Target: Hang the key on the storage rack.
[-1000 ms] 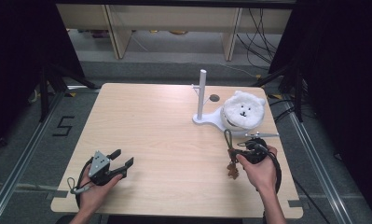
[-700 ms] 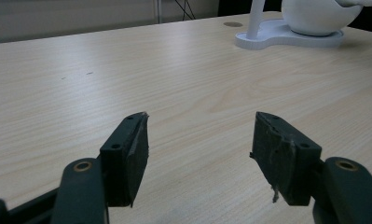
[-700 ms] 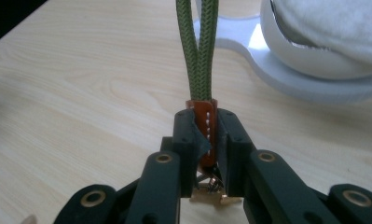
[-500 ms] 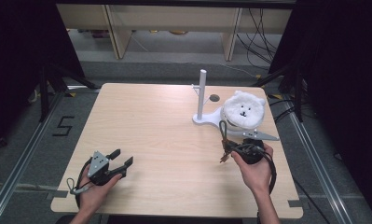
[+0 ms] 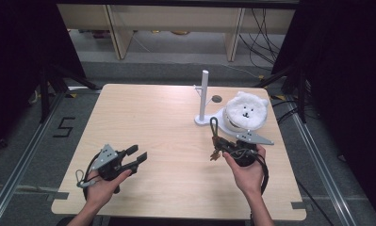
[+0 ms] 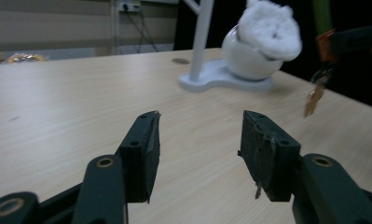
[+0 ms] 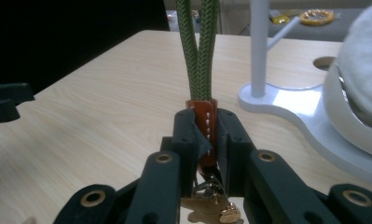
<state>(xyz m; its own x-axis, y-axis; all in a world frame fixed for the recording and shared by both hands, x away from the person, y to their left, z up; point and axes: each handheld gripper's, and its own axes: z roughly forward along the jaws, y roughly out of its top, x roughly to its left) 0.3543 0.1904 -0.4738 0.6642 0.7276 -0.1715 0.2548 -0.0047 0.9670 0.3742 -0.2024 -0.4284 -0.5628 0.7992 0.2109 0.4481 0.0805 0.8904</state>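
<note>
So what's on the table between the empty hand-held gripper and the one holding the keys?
Nothing: in the high view, only bare table lies between the left hand-held gripper and the keychain in the right hand-held gripper.

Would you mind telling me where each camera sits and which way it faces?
High view: above the person's side, looking forward and down at the table; both forearms show.
Left gripper view: rides the left gripper, facing the white stand.
Right gripper view: rides the right gripper, clamped on the keychain.
All share the stand.
</note>
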